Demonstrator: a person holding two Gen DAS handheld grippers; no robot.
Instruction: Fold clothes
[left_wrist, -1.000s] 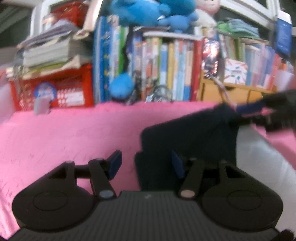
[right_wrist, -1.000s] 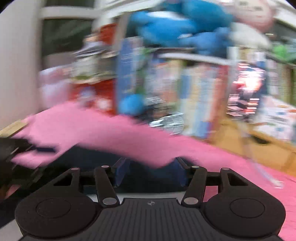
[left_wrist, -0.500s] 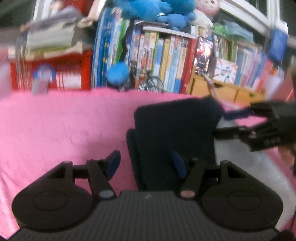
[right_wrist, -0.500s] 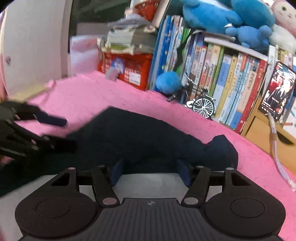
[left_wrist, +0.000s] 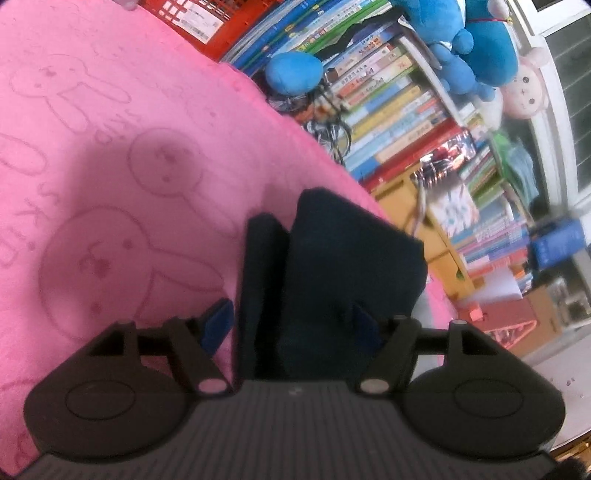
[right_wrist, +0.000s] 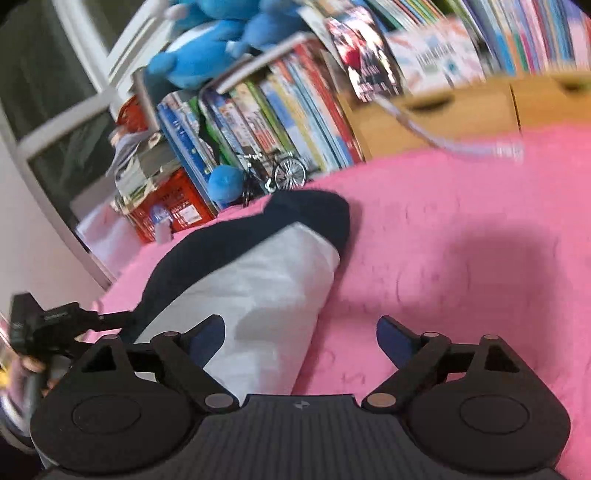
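Both claws opening, left claw (left_wrist: 291, 325) and right claw (right_wrist: 301, 338) released over folded dark garment (left_wrist: 332, 258), its fold pointing to 12 o'clock, letting it settle on pink blanket (right_wrist: 461, 240).

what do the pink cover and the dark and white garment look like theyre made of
Pink cover: looks like soft plush fleece, matte, with a fuzzy nap and rabbit outlines pressed into it. Garment: soft woven or knit cloth, probably cotton-like, matte, with a navy part and a white part that shows creases; the exact fibre is unclear.

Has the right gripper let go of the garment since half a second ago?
Yes. The right gripper gripped the dark hem then; now its jaws are opening, clear of the garment on the pink blanket.
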